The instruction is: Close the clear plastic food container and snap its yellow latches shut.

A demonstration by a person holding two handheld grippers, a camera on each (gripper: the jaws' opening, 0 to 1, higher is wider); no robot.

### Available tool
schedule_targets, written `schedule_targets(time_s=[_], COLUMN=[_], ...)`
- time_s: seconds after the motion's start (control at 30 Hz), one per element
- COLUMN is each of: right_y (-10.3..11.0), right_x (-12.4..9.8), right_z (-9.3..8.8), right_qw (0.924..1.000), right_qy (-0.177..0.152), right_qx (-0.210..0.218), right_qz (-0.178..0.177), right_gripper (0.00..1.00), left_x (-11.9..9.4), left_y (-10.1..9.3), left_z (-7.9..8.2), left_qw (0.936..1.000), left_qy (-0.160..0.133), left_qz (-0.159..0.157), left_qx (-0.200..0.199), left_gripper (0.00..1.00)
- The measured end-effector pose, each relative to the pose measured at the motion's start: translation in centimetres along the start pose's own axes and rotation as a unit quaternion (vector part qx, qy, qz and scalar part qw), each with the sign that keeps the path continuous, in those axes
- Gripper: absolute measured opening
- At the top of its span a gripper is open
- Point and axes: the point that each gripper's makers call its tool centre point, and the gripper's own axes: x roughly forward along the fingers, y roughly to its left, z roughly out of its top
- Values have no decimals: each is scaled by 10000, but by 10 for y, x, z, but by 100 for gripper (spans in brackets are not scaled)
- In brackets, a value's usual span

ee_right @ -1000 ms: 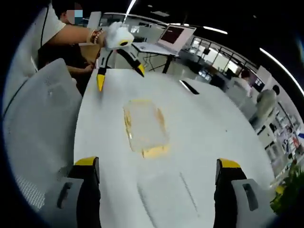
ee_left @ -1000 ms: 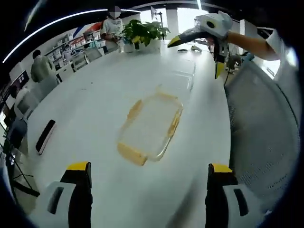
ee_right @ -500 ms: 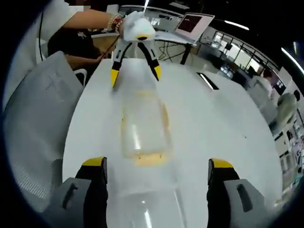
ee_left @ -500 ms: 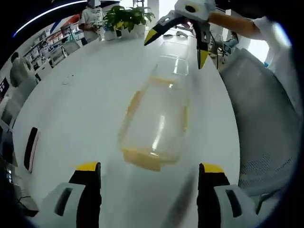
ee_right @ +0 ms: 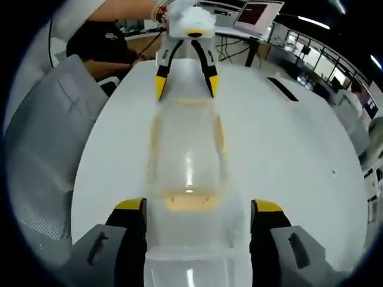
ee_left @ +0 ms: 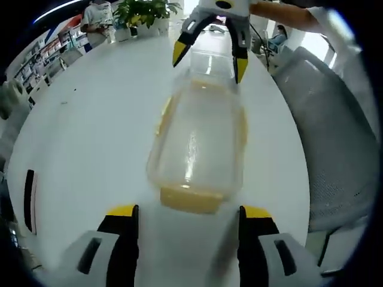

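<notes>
A clear plastic container part with yellow latches (ee_left: 197, 143) lies flat on the white table (ee_left: 90, 119). One yellow end latch (ee_left: 190, 199) sits just ahead of my left gripper (ee_left: 190, 213), which is open and wider than that end. My right gripper (ee_left: 209, 63) comes in from the far end, open, with a second clear plastic piece (ee_left: 212, 60) between its jaws. In the right gripper view the latched part (ee_right: 187, 149) runs away from my open right gripper (ee_right: 198, 207). The plain clear piece (ee_right: 188, 263) lies between its jaws. The left gripper (ee_right: 185, 85) stands open at the far end.
A grey mesh chair (ee_left: 326, 137) stands close along one table edge, also seen as the chair (ee_right: 42, 149). A black phone (ee_left: 29, 191) lies on the table's other side. A potted plant (ee_left: 140, 12), a laptop (ee_right: 257, 12) and people sit beyond the table.
Both grippers have closed in on the container from opposite ends and lined up with its long axis. Their jaws stay open. The container has not moved on the table.
</notes>
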Motion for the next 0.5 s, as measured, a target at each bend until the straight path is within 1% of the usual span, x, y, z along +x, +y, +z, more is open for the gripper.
schedule_targets(time_s=[0.07,0.1,0.17,0.2,0.23,0.3,0.4,0.43,0.47,0.5], right_y=[5,5,4,4,3,1,4,4,7,12], right_x=[4,6,9,8,8,11,18,20,22,24], right_z=[0,0,1,3,6,7,3,0,-7,2], right_qw=[9999,9999,9999,9998,9999,9999,9997,9993,9986,9988], right_qy=[10,25,36,19,-28,-34,133,216,424,170], right_qx=[-69,-77,-84,69,96,31,-69,-215,-182,12], right_qz=[96,95,118,171,133,92,195,202,262,467], right_gripper=[63,63,62,61,60,57,54,54,53,50], left_x=[2,2,3,3,4,4,5,5,5,5], left_y=[1,1,1,2,3,0,-3,-4,-5,-6], left_z=[0,2,4,5,4,7,9,10,10,10], left_qw=[9999,9998,9998,9996,9991,9993,9987,9984,9980,9978], left_qy=[57,18,-2,19,61,28,44,55,73,84], left_qz=[8,17,-3,7,43,-11,-83,-103,-129,-146], left_qx=[101,174,182,270,409,372,511,554,608,635], left_gripper=[60,60,60,59,59,58,56,55,54,54])
